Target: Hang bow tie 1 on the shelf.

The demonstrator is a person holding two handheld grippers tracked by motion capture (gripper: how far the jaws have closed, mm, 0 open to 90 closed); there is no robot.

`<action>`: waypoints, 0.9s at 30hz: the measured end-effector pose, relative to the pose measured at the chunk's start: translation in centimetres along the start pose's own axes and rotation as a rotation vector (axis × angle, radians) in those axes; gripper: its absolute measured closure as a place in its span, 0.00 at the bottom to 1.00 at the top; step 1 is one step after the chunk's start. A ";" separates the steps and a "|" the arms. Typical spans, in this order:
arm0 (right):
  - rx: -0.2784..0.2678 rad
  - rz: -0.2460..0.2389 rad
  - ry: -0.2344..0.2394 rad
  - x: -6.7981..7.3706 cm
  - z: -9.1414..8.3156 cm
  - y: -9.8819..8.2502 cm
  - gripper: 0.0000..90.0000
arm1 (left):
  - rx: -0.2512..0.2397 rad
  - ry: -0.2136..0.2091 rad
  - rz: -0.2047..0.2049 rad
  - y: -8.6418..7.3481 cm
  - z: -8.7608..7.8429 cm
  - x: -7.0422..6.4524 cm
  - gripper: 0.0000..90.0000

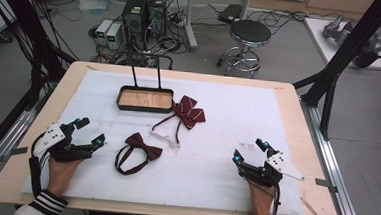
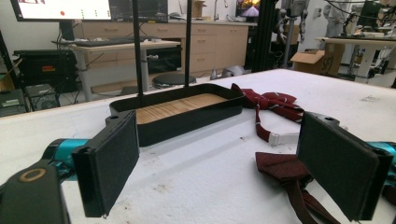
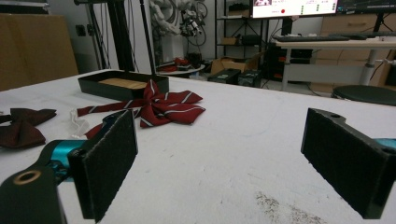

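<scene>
While both hands are resting on the table (image 1: 288, 113), left gripper (image 1: 88, 132) and right gripper (image 1: 248, 150) are flanking the plain bow tie (image 1: 143, 147) | left gripper view: fingers (image 2: 109, 158) gaping empty, tie (image 2: 280, 165) lying near the right one | right gripper view: fingers (image 3: 107, 158) gaping empty, striped bow (image 3: 161, 106) lying beside the tray (image 3: 116, 85).

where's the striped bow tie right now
In the high view the striped bow tie lies on the white mat near the middle, just right of the black tray and beyond the plain dark bow tie.
</scene>
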State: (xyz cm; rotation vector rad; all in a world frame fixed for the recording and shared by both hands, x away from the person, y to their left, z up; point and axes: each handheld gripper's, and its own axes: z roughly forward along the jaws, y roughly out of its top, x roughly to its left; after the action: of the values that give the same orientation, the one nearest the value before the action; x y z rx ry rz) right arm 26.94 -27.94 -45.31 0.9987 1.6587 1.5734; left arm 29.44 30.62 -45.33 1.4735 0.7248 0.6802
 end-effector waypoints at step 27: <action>0.007 0.016 -0.021 -0.1 0.1 0.1 0.11 | -0.010 0.003 0.003 0.0 -0.1 0.0 0.15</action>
State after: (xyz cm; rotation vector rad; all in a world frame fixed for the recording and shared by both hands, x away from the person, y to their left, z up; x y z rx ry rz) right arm 27.07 -27.96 -45.27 1.0314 1.6467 1.5629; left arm 29.35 30.65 -45.36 1.4645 0.7211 0.6874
